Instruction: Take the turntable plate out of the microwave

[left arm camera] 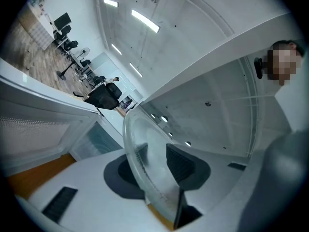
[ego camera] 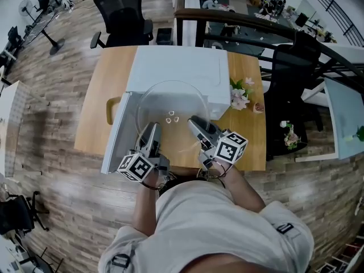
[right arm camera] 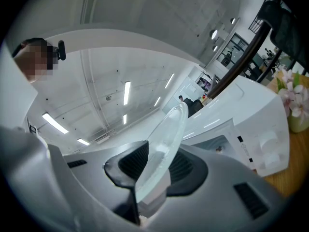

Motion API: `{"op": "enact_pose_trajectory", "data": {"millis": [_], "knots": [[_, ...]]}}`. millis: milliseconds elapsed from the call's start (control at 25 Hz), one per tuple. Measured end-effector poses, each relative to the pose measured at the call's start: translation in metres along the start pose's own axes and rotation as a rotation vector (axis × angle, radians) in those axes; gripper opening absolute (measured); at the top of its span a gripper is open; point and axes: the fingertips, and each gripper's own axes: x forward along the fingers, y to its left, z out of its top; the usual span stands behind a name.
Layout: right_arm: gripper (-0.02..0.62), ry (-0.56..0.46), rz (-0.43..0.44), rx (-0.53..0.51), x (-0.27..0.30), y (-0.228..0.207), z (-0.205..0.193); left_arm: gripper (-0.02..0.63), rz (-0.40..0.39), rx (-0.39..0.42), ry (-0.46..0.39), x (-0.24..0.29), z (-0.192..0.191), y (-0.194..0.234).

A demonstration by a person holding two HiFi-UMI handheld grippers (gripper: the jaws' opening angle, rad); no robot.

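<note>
L gripper (ego camera: 152, 128) & R gripper (ego camera: 194, 121) both clamped on near rim of turntable plate (ego camera: 170, 102); plate level, looks clear of microwave (ego camera: 176, 67) mouth, far edge twd cavity; pull straight back twd body.

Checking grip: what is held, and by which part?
The round clear glass turntable plate, by its near rim: left gripper on one side, right gripper on the other.

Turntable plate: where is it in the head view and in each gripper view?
Head view: glass turntable plate at centre, by the microwave.
Left gripper view: lower centre, edge-on, gripped by the left tongs.
Right gripper view: lower centre, edge-on, gripped by the right tongs.
Shared landmark: the wooden table.
</note>
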Motion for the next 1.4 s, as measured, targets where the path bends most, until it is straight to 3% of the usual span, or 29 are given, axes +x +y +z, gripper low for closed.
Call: {"op": "enact_pose_trajectory", "data": {"millis": [1400], "knots": [[0.112, -0.010, 0.006, -0.017, -0.003, -0.002, 0.011, 0.146, -0.013, 0.014, -0.004, 0.007, 0.001, -0.009]]}}
